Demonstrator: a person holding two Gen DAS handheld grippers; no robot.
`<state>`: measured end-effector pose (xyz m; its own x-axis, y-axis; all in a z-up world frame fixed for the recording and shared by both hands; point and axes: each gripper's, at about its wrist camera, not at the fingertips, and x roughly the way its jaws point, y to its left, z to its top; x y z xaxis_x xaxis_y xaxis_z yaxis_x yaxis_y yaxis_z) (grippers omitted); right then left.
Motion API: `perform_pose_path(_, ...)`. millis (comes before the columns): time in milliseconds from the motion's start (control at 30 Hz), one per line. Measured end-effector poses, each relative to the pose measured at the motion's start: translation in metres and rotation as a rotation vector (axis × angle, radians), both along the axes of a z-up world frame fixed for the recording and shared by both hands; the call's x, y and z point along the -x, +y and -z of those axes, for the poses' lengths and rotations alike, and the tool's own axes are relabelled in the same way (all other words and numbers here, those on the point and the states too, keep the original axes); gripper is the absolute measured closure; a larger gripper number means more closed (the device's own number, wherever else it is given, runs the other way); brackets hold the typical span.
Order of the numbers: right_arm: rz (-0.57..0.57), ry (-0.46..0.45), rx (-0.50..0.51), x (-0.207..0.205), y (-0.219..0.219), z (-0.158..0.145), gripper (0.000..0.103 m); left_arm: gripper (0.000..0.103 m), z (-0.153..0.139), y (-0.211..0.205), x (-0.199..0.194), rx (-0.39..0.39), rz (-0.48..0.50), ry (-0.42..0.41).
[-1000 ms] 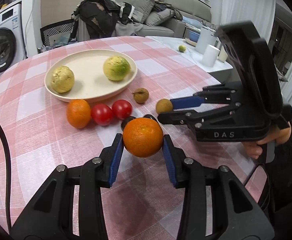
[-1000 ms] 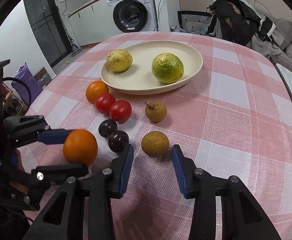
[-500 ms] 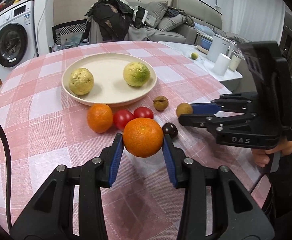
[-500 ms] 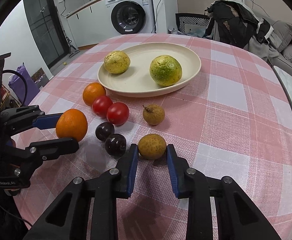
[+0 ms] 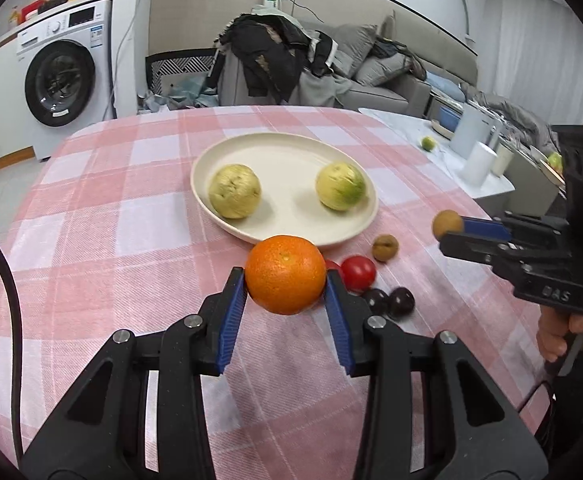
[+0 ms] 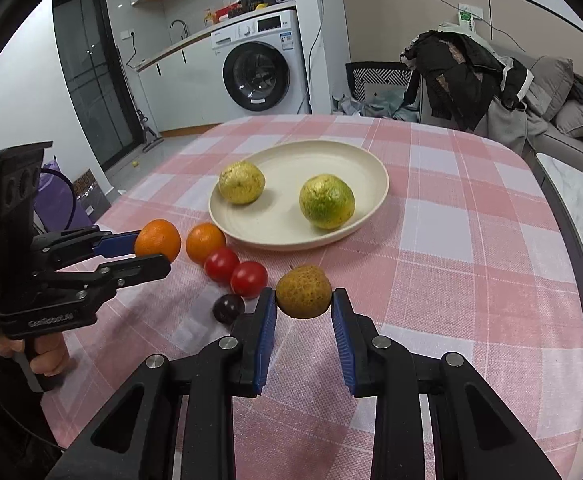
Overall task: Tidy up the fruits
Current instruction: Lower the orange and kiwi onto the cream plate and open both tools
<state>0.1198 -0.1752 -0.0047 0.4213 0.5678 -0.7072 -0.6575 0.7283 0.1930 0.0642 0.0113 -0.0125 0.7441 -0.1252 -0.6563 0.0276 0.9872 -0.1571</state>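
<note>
My left gripper point(image 5: 286, 295) is shut on an orange point(image 5: 286, 275) and holds it above the pink checked tablecloth, just in front of the cream plate point(image 5: 291, 148). My right gripper point(image 6: 303, 305) is shut on a small brown fruit point(image 6: 303, 291), lifted off the cloth. The plate point(image 6: 355, 160) carries a yellow citrus point(image 6: 241, 182) and a green-yellow citrus point(image 6: 326, 201). On the cloth lie a second orange point(image 6: 205, 242), two red tomatoes point(image 6: 235, 272), a dark plum point(image 6: 228, 308) and, in the left wrist view, another small brown fruit point(image 5: 385, 247).
A white side table point(image 5: 443, 152) with white cups point(image 5: 479, 162) and a small green fruit stands right of the table. A washing machine point(image 6: 261, 66), a chair draped with clothes point(image 6: 463, 72) and a sofa lie beyond. A hand point(image 6: 45, 354) grips the left tool.
My right gripper shut on the small brown fruit and lifted it off the cloth. My left gripper carried the orange closer to the plate, and now hides one tomato and the second orange.
</note>
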Motion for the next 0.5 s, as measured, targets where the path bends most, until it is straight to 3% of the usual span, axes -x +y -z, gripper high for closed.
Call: perform_pose_path(500,-0.055,-0.006,-0.049,-0.012,0.023,-0.013,0.074,0.067,-0.013,0.014,-0.039,-0.023,-0.031,-0.016)
